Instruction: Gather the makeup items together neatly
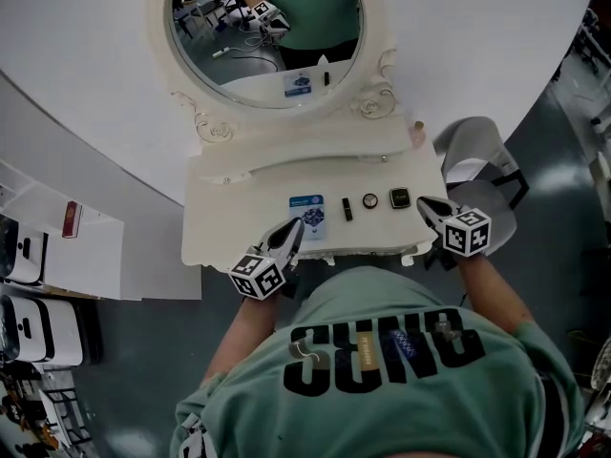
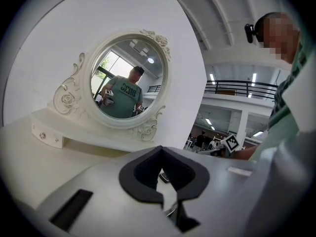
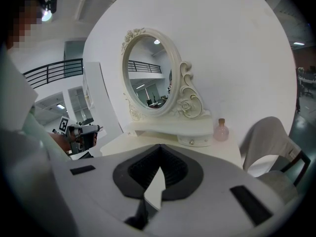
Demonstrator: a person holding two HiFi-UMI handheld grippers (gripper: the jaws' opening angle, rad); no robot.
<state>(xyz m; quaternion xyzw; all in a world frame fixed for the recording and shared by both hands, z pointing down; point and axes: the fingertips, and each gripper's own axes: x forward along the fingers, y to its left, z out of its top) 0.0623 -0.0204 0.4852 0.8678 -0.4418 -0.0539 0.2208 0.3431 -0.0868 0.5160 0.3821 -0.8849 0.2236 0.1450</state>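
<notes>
On the white vanity table (image 1: pixel 220 218) several makeup items lie in a row: a blue-and-white packet (image 1: pixel 307 216), a black stick (image 1: pixel 347 209), a round compact (image 1: pixel 369 200) and a square compact (image 1: pixel 399 198). A small pink bottle (image 1: pixel 417 134) (image 3: pixel 220 131) stands at the back right, beside the mirror base. My left gripper (image 1: pixel 292 229) (image 2: pixel 160 151) hovers at the front edge just left of the packet, jaws shut and empty. My right gripper (image 1: pixel 426 204) (image 3: pixel 159 148) sits just right of the square compact, also shut with nothing in it.
An oval mirror (image 1: pixel 265 36) (image 2: pixel 127 79) (image 3: pixel 150 78) in an ornate white frame stands at the back of the table, on a raised shelf with a small drawer (image 3: pixel 192 141). A grey chair (image 1: pixel 477 165) (image 3: pixel 269 142) stands to the right. A white curved wall lies behind.
</notes>
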